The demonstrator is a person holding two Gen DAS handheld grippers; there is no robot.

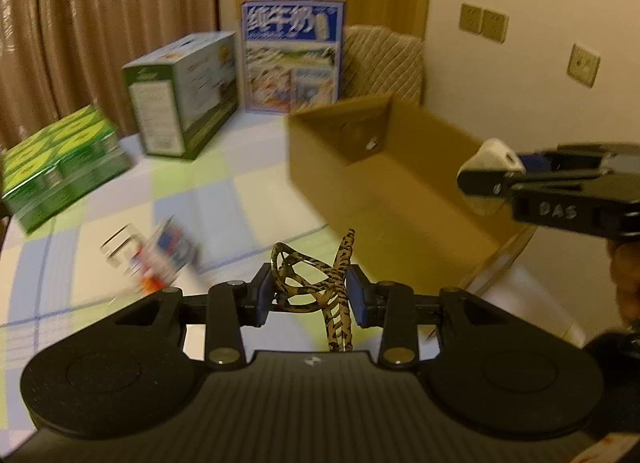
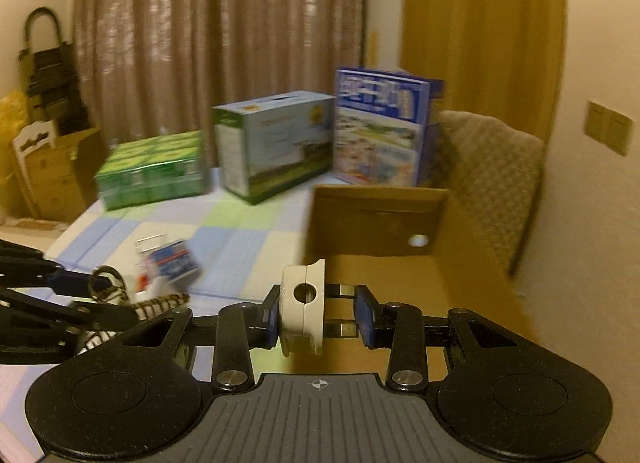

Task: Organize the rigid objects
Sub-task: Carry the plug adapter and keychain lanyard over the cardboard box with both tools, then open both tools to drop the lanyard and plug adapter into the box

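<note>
My left gripper (image 1: 312, 297) is shut on a pair of tiger-striped glasses (image 1: 340, 263), pinched between its blue pads above the checked tablecloth (image 1: 248, 191). My right gripper (image 2: 320, 315) is shut on a white plug adapter (image 2: 302, 311) whose metal prongs point at the right pad. In the left wrist view that right gripper (image 1: 486, 175) hangs over the open cardboard box (image 1: 400, 167) with the adapter (image 1: 494, 155). The right wrist view has the left gripper (image 2: 104, 299) and glasses (image 2: 160, 303) at lower left, and the box (image 2: 376, 219) ahead. A small blurred blue-and-red packet (image 1: 168, 251) lies on the cloth.
At the back of the table stand a green multipack (image 1: 60, 167), a green-and-white carton (image 1: 184, 99) and a tall blue milk carton (image 1: 292, 59). A quilted chair back (image 1: 384, 63) rises behind the box. A hand (image 1: 626, 279) holds the right gripper. Curtains and a wall lie beyond.
</note>
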